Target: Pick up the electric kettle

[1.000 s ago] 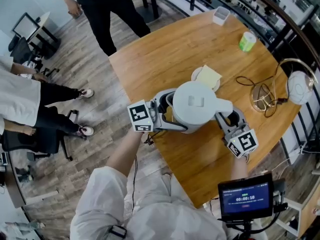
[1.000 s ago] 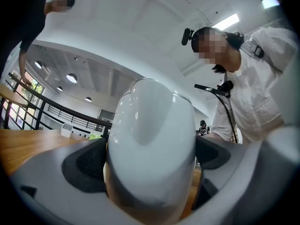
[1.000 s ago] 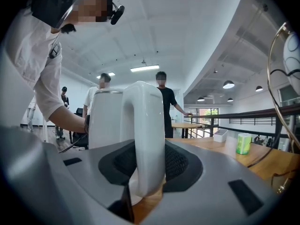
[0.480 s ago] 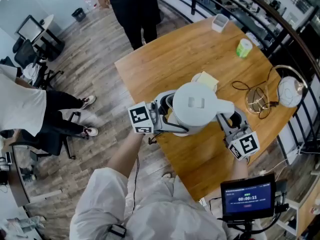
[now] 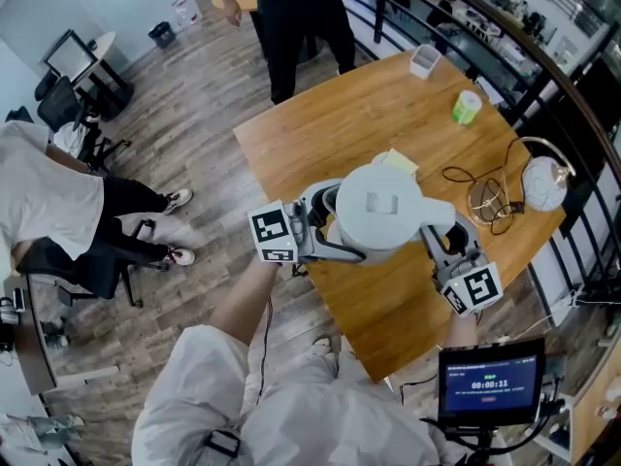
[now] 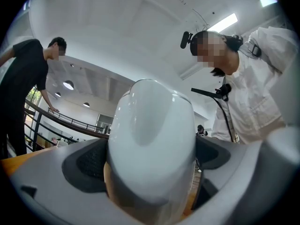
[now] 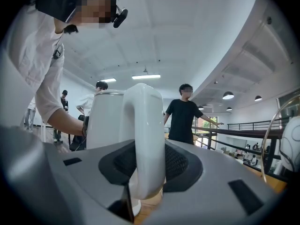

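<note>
The white electric kettle (image 5: pixel 381 210) hangs in the air above the wooden table (image 5: pixel 320 129), held from both sides. My left gripper (image 5: pixel 315 226) is shut on its rounded body side (image 6: pixel 150 125), with both dark pads (image 6: pixel 91 161) pressed against it. My right gripper (image 5: pixel 444 243) is shut on the kettle's handle (image 7: pixel 147 125), which stands upright between its pads (image 7: pixel 180 163). The kettle's lid faces up in the head view. Its underside is hidden.
A pale yellow pad on a white disc (image 5: pixel 398 160) peeks out behind the kettle. Farther back are a green cup (image 5: pixel 466 107), a white box (image 5: pixel 424 59), a cable with a wire stand (image 5: pixel 490 197) and a white round object (image 5: pixel 541 184). A person in black (image 5: pixel 291 17) stands by the table's far corner.
Both grippers have risen together with the kettle, so the table looks smaller and farther below. The person in black has moved along the table's far side.
</note>
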The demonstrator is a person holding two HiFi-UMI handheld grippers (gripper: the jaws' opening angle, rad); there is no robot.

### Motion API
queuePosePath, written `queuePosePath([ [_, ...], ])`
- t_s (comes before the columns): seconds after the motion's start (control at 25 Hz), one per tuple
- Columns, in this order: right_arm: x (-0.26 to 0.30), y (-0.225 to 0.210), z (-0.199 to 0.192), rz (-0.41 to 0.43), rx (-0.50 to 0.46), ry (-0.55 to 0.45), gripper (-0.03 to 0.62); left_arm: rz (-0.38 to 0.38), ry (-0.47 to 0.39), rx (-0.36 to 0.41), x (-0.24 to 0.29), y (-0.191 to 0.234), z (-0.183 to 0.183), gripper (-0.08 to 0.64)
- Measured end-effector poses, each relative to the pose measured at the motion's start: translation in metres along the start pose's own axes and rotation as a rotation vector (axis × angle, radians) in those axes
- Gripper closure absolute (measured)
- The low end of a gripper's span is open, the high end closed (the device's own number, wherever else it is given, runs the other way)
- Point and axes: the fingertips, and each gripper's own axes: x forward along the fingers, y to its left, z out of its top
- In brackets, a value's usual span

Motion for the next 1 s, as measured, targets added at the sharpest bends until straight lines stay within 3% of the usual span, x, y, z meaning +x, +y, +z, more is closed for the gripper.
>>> queuePosePath([
  [0.56,-0.041,0.044,0.063,-0.019,-0.037,-0.052,0.457,-0.008,0.0,0.033,-0.002,-0.069,0.05,-0.02],
  [1.0,-0.064,0.072,0.075,-0.025,-0.034,-0.064,0.457,-0.013,0.013,0.032,-0.008,-0.106,0.058,-0.02],
])
